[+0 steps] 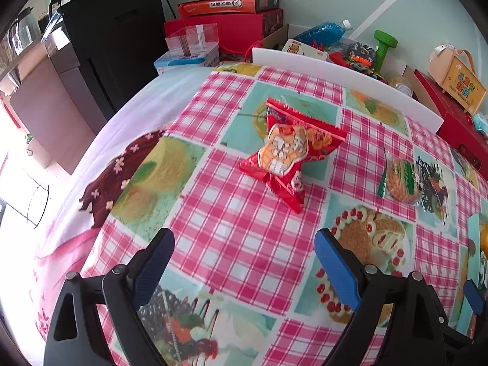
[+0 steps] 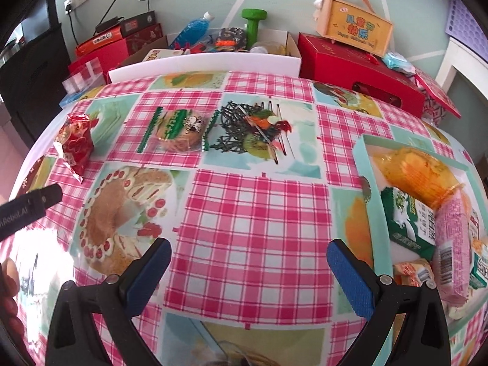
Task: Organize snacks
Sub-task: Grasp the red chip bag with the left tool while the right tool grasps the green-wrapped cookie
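Blue-padded fingers of the left gripper (image 1: 244, 262) stand wide apart at the bottom of the left wrist view, holding nothing, above the pink checked cloth (image 1: 244, 244) that covers the counter. Straight ahead of this gripper, well apart from it, a red snack bag (image 1: 289, 152) lies on the cloth, one end propped up. Ahead and to the right lies a clear packet with a round cake (image 1: 399, 180) inside, green along its edge. Beyond both, a white board (image 1: 350, 76) stands along the counter's far edge, and behind it sits a cardboard box with a blue bottle (image 1: 323, 32) and a green dumbbell (image 1: 385, 45). Far left of the gripper stands a black cabinet (image 1: 116, 39).

Blue pads show again in the right wrist view, where the right gripper (image 2: 248, 271) is also spread open and empty over the cloth. Just to its right sits a pale green tray (image 2: 363, 164) holding an orange packet (image 2: 418, 174), a green and white packet (image 2: 411, 222) and a pink packet (image 2: 451, 250) lying across the others. Ahead and slightly left lies the cake packet (image 2: 180, 131). Far to the left lies the red snack bag (image 2: 76, 143), and nearer on that side the tip of the left gripper (image 2: 30, 210) enters the view. Ahead and to the right, past the counter's edge, a red box (image 2: 360, 73) carries a small orange case (image 2: 353, 27).
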`<state>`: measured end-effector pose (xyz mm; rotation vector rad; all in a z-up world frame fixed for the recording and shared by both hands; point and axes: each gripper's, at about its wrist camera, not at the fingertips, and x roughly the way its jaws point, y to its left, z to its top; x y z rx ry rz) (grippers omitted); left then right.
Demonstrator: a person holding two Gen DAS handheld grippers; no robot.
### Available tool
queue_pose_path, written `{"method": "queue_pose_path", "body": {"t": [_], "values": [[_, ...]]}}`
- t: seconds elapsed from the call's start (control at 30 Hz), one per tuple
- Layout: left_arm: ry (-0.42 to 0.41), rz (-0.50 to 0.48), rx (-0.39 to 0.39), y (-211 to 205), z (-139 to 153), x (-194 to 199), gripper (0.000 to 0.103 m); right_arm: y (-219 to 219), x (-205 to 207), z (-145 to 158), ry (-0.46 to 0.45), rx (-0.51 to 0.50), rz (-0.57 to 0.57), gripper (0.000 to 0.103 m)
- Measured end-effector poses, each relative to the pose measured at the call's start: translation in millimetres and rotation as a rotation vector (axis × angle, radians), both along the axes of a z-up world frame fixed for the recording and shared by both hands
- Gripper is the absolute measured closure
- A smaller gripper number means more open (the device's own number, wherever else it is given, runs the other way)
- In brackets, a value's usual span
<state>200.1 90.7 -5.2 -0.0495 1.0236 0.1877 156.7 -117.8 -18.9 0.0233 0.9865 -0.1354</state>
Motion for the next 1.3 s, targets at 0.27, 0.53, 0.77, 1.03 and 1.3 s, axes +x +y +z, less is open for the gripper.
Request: {"method": "queue_pose_path", "body": {"t": [0.27, 0.53, 0.77, 1.03, 1.3], "values": [[-0.05, -0.017, -0.038, 3.6, 9.0, 20.0, 0.01, -4.1, 20.1, 10.2, -0.077, 0.068, 0.0, 0.0], [-0.032, -0.127, -0.021, 1.4, 7.2, 44.4, 0.01, 0.4, 56.1, 20.0, -0.1, 0.091, 0.003, 0.0], [-0.021, -0.144, -0.093, 14.3, 8.7, 68.1, 0.01, 18.7, 100.3, 15.6, -0.036, 0.126, 0.048, 0.0], [0.001, -0.164, -0.161, 15.6, -0.8, 80.1, 0.014, 30.8, 130.5, -8.1, 0.056, 0.133, 0.039, 0.0], [0.015, -0.174, -0.197, 9.3, -7.3, 78.7, 0.052, 37.2, 133.7, -10.5, 0.045, 0.161, 0.021, 0.024]]}}
